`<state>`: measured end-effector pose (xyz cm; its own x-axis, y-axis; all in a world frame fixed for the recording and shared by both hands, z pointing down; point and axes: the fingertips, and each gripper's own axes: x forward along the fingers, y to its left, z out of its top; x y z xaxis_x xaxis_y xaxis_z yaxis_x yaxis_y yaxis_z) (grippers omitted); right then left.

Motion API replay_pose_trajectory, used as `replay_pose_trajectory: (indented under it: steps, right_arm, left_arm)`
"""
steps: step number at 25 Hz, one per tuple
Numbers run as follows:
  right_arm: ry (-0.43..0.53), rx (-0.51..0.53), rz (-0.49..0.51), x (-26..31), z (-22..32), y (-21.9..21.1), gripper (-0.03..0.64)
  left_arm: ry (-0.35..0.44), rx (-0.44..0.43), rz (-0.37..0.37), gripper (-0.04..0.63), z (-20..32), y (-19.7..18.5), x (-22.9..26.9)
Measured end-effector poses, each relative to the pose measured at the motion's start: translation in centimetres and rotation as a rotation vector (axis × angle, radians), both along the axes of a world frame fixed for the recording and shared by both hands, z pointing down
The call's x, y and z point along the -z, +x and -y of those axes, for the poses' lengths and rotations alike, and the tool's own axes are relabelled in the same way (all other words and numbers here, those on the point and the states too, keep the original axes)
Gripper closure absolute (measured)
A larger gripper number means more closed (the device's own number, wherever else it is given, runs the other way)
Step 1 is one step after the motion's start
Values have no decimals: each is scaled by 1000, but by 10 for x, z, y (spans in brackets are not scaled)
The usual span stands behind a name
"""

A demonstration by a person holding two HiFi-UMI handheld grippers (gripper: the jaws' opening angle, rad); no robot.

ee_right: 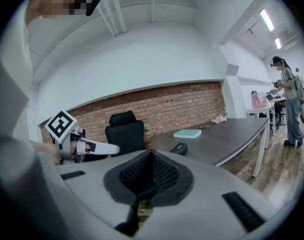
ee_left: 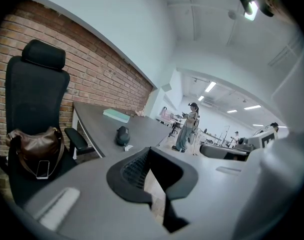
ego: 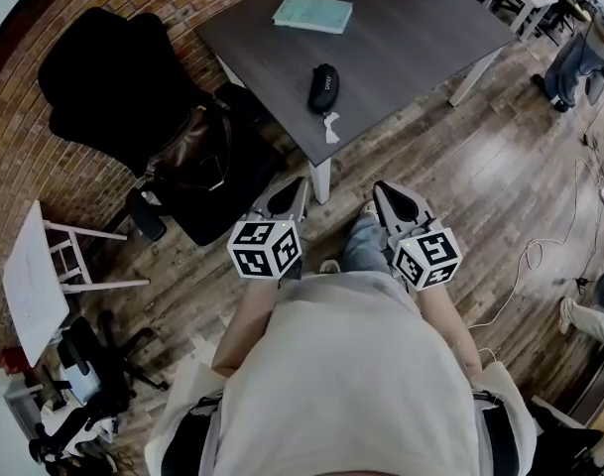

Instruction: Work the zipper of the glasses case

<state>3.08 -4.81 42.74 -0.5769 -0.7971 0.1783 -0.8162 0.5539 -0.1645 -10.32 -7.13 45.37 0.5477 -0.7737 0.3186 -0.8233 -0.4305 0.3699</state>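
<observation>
A black glasses case (ego: 323, 88) lies near the front corner of the dark grey table (ego: 411, 38), with a small white tag (ego: 330, 127) just before it at the table's edge. The same case (ee_left: 123, 135) shows small in the left gripper view, and as a dark shape (ee_right: 178, 148) in the right gripper view. My left gripper (ego: 288, 200) and right gripper (ego: 396, 201) are held close to the person's body, well short of the table. Both have their jaws shut with nothing between them.
A teal book (ego: 312, 13) lies farther back on the table. A black office chair (ego: 113, 87) with a brown bag (ego: 190, 157) stands left of the table by the brick wall. A white stool (ego: 44, 266) is at the left. Another person (ee_left: 187, 126) stands far off.
</observation>
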Motion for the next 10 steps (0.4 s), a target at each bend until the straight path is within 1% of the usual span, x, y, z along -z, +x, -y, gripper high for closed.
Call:
replay_pose_trajectory:
  steps: [10]
  right_arm:
    - [5,12,13,2,10,-2,615]
  left_arm:
    - [-2,-7,9,584,12,3,-3]
